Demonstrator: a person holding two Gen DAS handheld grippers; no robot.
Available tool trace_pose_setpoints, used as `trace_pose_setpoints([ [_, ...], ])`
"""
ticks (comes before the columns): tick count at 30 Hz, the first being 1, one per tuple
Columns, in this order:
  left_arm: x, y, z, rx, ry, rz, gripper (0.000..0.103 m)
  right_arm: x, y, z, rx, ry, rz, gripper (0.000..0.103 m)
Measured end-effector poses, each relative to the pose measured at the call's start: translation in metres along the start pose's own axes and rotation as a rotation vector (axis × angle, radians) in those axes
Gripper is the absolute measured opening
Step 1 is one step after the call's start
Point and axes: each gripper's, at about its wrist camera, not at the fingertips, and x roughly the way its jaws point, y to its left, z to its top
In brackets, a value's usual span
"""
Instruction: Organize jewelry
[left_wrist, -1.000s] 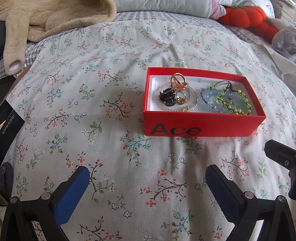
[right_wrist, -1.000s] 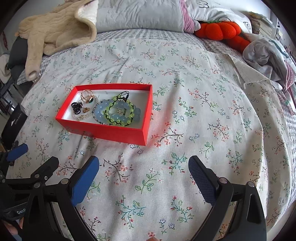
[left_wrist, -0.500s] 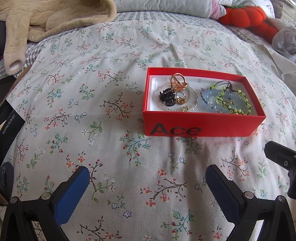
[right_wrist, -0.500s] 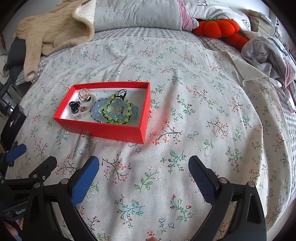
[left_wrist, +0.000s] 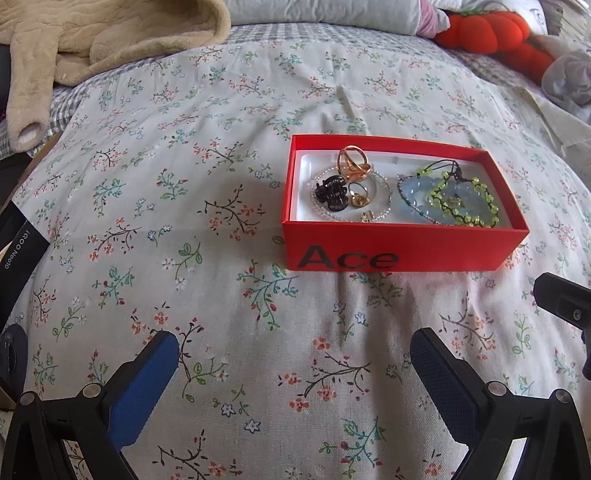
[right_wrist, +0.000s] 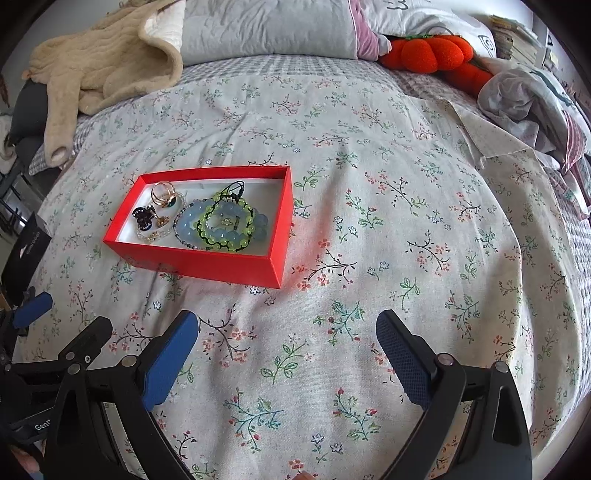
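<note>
Red box (left_wrist: 404, 248) sits open on the floral bedspread (left_wrist: 207, 122), all jewelry already inside it. Left gripper (left_wrist: 293, 363) and right gripper (right_wrist: 286, 341): jaws spread wide on both, holding nothing, both hovering short of the box

Contents, left to right: gold ring (left_wrist: 354, 162) at the back, black hair claw (left_wrist: 331, 192), small gold pieces beside it (too small to tell apart), clear bead loop (left_wrist: 386, 192) around them; blue bead bracelet (left_wrist: 415, 195) with the green bead bracelet (left_wrist: 461, 218) lying on top, cords look tangled together

Handling guess:
- everything light; box probably thin card, will slide or dent on the soft bed if pushed
- bead bracelets floppy, look strung on cord: pinch across one strand, not a single round bead, which would likely slip. Lifting green may drag blue along
- ring is rigid, smooth metal: grip across the band, slip risk
- claw is stiff plastic, easiest pick: grab across the body
- small gold bits hardest, flat on the box floor near the front wall
</note>
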Motion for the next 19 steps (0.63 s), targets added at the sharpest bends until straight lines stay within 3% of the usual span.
trace_pose_setpoints([
  [19, 0.0083, 0.0057, -0.0007, -0.013, 0.021, 0.030, 0.103, 0.0055, 0.0022, -0.0025, -0.002, 0.014, -0.009, 0.099],
])
